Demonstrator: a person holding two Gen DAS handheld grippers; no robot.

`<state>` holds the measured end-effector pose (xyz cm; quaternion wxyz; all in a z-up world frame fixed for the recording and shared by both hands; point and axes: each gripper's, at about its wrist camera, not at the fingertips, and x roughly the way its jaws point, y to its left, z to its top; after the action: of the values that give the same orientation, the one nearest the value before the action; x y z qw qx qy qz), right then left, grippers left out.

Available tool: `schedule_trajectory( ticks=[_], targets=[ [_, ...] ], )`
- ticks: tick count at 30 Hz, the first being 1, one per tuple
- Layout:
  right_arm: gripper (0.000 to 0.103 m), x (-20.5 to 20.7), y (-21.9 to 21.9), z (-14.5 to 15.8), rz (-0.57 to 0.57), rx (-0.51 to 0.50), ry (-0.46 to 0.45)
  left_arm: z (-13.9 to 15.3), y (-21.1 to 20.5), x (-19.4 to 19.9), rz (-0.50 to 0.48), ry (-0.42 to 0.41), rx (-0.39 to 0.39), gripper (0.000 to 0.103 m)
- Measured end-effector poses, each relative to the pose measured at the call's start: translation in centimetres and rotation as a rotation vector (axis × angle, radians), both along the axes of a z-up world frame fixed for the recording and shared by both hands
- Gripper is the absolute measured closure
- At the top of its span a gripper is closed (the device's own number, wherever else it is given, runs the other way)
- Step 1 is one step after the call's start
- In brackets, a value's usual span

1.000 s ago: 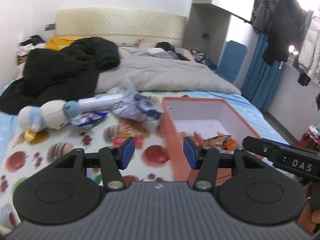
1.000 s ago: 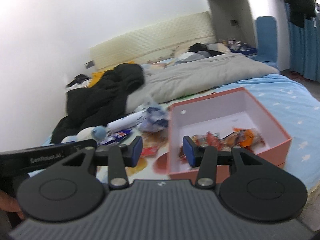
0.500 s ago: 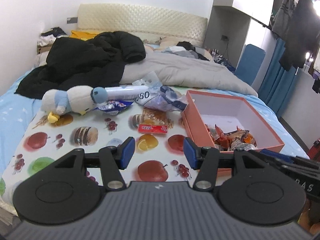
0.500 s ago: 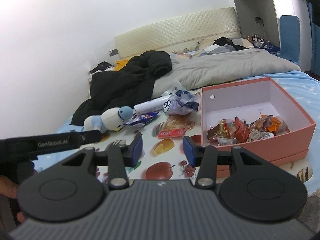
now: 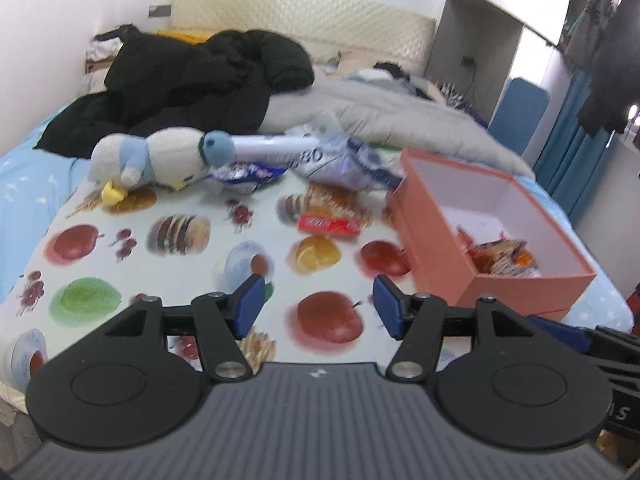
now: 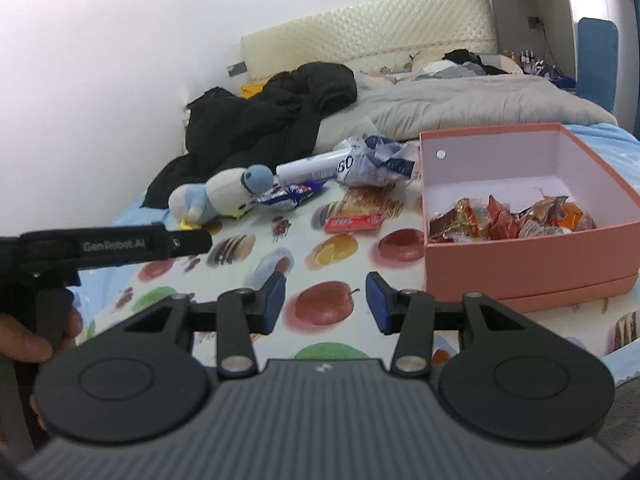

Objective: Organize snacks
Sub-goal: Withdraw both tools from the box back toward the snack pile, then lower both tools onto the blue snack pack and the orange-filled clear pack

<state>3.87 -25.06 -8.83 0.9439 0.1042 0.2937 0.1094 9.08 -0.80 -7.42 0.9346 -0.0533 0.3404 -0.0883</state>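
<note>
snacks still out: a red flat packet [image 6: 352, 222] lies on the fruit-print cloth [image 6: 240, 280] toward the middle of the bed, touching a clear-wrapped pastry [image 6: 368, 200] just behind it. A blue-and-white wrapper [image 6: 290, 196] sits further back, right against the plush penguin [image 6: 218, 196].

snacks already sorted: a little heap of foil-wrapped candies [image 6: 508, 218] in the near end of the pink box [image 6: 532, 256].

pink box: open top, on the right side of the bed; the far half of its floor is bare white.

other bits on the cloth: a white tube [image 6: 308, 166] and a crumpled blue-white bag [image 6: 380, 160] at the back edge of the cloth, just beside the box's far-left corner.

left hand-held gripper [image 5: 318, 306]: hovers over the near edge of the cloth, blue pads wide apart, nothing between them.

right hand-held gripper [image 6: 325, 302]: same deal, pads spread and empty, above the near edge, box just off to its right.

rest of the bed: black jacket [image 5: 192, 84] piled at the far-left, grey duvet [image 5: 392, 116] across the far side, cream headboard [image 5: 304, 12] behind.
</note>
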Motion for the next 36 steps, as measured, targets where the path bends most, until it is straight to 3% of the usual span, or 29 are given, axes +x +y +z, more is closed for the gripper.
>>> schedule_trajectory(
  ticks=[14, 17, 21, 24, 26, 36],
  targets=[
    [0.056, 5.2, 3.8, -3.0, 0.104, -0.050, 0.037, -4.5, 3.8, 7.2, 0.074, 0.015, 0.055, 0.029],
    [0.040, 6.5, 4.5, -3.3, 0.106, -0.064, 0.041, -5.7, 5.0, 8.7, 0.102, 0.039, 0.057, 0.028],
    [0.036, 7.9, 5.2, -4.0, 0.137, -0.076, 0.039, -6.7, 6.2, 10.4, 0.114, 0.061, 0.059, 0.023],
    [0.017, 9.2, 5.7, -4.7, 0.154, -0.054, 0.051, -7.2, 6.6, 11.6, 0.116, 0.054, 0.082, 0.021],
    [0.017, 10.1, 6.1, -5.1, 0.153, -0.045, 0.053, -7.4, 6.9, 12.5, 0.120, 0.060, 0.082, 0.017],
    [0.017, 13.7, 7.0, -7.9, 0.162, -0.037, 0.093, -10.2, 7.7, 18.1, 0.148, 0.101, 0.089, 0.016]
  ],
)
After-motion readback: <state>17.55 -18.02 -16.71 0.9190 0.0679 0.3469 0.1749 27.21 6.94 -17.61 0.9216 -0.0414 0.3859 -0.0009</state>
